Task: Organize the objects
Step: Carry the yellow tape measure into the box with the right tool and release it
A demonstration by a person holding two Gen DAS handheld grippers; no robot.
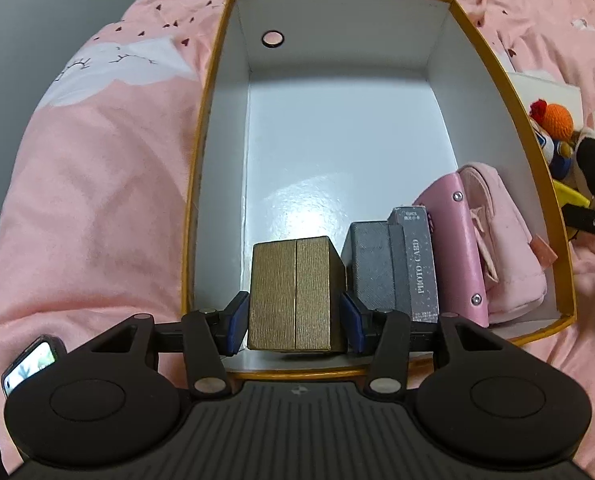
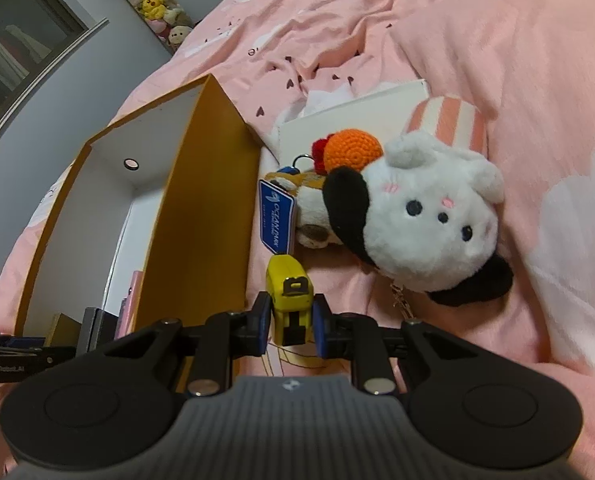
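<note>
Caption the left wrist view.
Left gripper lowers gold box into orange storage box beside grey card boxes.

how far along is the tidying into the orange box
Partly done. Already in the orange box: grey card boxes, pink wallet, pink pouch. In hand: left gripper lowers the gold box; right gripper holds the yellow toy. Left outside: white plush, crochet charm.
</note>
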